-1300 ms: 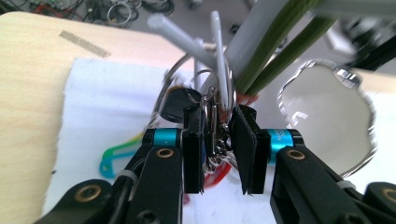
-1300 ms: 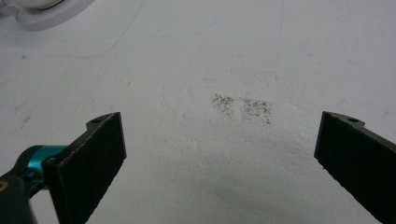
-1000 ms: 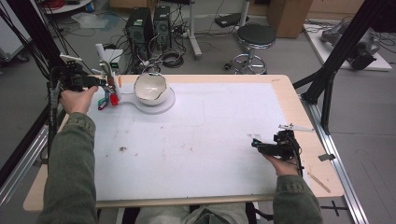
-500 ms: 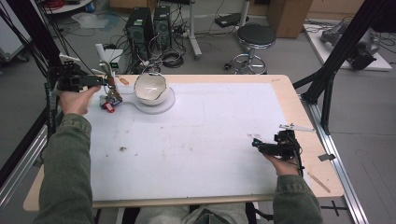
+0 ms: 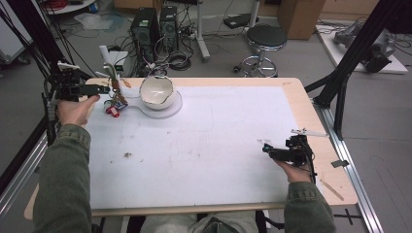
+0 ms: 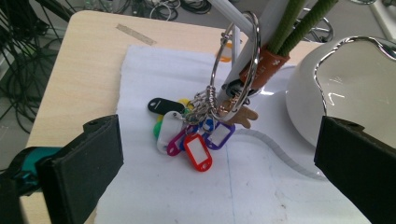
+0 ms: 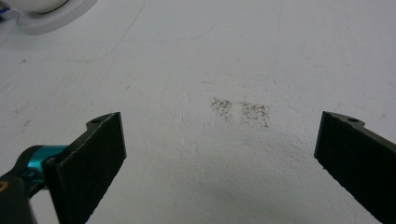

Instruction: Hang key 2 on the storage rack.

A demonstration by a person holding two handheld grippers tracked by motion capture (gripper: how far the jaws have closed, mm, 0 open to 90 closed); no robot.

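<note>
Near right, our right tongs (image 5: 266, 148) rest wide open on the white surface (image 5: 218, 145). Far left, our left tongs (image 5: 106, 89) gape before the key ring (image 6: 236, 60) hung beside the bowl (image 5: 156, 91); a careless closing could tip its stand.

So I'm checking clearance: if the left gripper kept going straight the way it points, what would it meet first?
Probably the bunch of key tags hanging from the metal ring, centred between the open jaws of the left gripper; depth is unclear.
</note>
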